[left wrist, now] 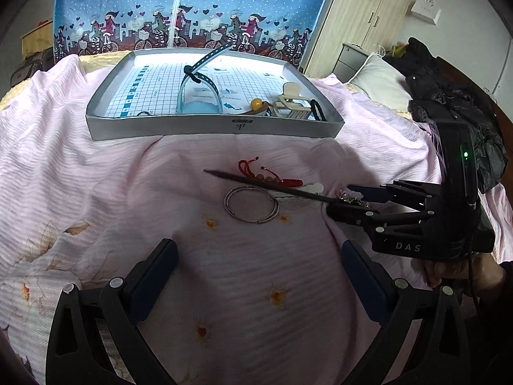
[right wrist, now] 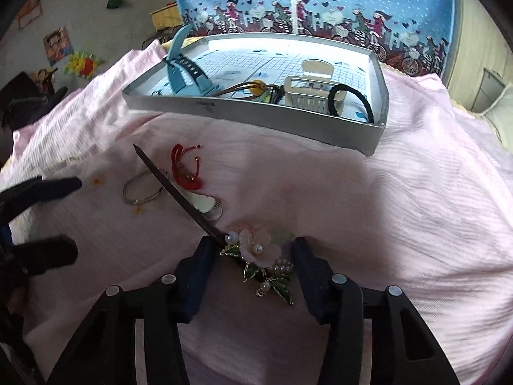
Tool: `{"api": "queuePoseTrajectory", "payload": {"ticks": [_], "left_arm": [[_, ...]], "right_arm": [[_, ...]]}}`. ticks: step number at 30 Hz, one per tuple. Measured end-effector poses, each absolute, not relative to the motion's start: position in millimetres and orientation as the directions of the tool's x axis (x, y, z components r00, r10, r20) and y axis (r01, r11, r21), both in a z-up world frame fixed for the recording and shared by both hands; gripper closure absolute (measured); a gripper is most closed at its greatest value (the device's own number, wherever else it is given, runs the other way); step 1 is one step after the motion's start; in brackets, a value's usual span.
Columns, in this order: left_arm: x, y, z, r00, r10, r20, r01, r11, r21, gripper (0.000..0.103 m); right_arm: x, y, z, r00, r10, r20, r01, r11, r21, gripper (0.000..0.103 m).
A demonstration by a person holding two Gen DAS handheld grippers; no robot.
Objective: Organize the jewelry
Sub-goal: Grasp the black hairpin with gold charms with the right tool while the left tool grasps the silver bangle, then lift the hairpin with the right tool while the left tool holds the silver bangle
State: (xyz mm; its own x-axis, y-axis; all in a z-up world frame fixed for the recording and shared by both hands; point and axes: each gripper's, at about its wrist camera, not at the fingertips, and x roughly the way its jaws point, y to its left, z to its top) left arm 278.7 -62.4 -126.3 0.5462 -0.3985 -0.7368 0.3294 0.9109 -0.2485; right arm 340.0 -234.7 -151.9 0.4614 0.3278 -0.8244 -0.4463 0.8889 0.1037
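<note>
A hairpin with a dark stick (left wrist: 266, 184) and a pink flower head (right wrist: 259, 248) lies on the pink bed cover. My right gripper (right wrist: 255, 250) is shut on the flower head, one finger on each side; the left wrist view shows the right gripper (left wrist: 348, 199) at the right. The stick crosses a silver bangle (left wrist: 251, 207) (right wrist: 141, 192), a red cord bracelet (left wrist: 256, 173) (right wrist: 184, 173) and a small white piece (right wrist: 202, 203). My left gripper (left wrist: 256, 256) (right wrist: 64, 218) hovers open just short of the bangle, holding nothing. Behind stands a grey tray (left wrist: 208, 128) (right wrist: 256, 112).
The tray holds a blue watch strap (left wrist: 198, 80), a beige claw clip (right wrist: 311, 93), a black hair tie (right wrist: 352, 99) and a yellow bead on a cord (left wrist: 256, 104). Dark clothes (left wrist: 455, 96) and a pillow (left wrist: 375, 77) lie right. A hand (left wrist: 449, 269) holds the right gripper.
</note>
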Motion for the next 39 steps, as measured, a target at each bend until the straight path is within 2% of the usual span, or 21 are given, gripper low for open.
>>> {"api": "queuePoseTrajectory", "payload": {"ticks": [9,10,11,12,13,16,23,29,37,39], "left_arm": [[306.7,-64.3,-126.4,0.552,-0.316,-0.772,0.303,0.938,-0.167,0.004],[308.7,-66.0,-127.3,0.550,-0.312,-0.775,0.310,0.938,-0.157,0.004],[310.9,-68.4,-128.4,0.550,-0.307,-0.777,0.318,0.937,-0.145,0.007],[314.2,-73.0,-130.0,0.541,-0.305,-0.784,0.338,0.932,-0.129,0.012],[317.3,-77.5,-132.6,0.532,-0.299,-0.792,0.353,0.929,-0.114,0.017],[326.2,-90.9,-142.5,0.507,-0.274,-0.817,0.391,0.918,-0.065,0.029],[341.9,-102.8,-162.8,0.468,-0.256,-0.846,0.416,0.908,-0.044,0.035],[340.9,-96.8,-166.0,0.471,-0.289,-0.834,0.421,0.904,-0.076,0.042],[339.0,-88.8,-164.8,0.455,-0.350,-0.819,0.439,0.888,-0.136,0.064],[337.8,-87.1,-164.7,0.456,-0.363,-0.813,0.438,0.887,-0.150,0.064]], "right_arm": [[352.1,-267.6,-153.7,0.449,0.436,-0.780,-0.272,0.898,0.346,0.056],[353.3,-272.0,-153.7,0.454,0.441,-0.774,-0.251,0.897,0.364,0.058],[354.0,-276.5,-153.5,0.460,0.438,-0.772,-0.230,0.899,0.373,0.066],[354.9,-280.1,-153.2,0.465,0.426,-0.776,-0.213,0.905,0.369,0.078],[356.3,-285.1,-154.0,0.469,0.421,-0.777,-0.193,0.907,0.375,0.086],[359.4,-299.5,-158.0,0.459,0.452,-0.765,-0.145,0.888,0.437,0.091],[357.2,-292.8,-155.2,0.466,0.425,-0.776,-0.184,0.905,0.385,0.092],[357.4,-289.8,-153.8,0.487,0.420,-0.766,-0.195,0.907,0.374,0.088],[360.3,-286.6,-152.2,0.503,0.436,-0.746,-0.210,0.899,0.384,0.071],[360.0,-289.0,-151.1,0.512,0.431,-0.743,-0.202,0.901,0.383,0.067]]}}
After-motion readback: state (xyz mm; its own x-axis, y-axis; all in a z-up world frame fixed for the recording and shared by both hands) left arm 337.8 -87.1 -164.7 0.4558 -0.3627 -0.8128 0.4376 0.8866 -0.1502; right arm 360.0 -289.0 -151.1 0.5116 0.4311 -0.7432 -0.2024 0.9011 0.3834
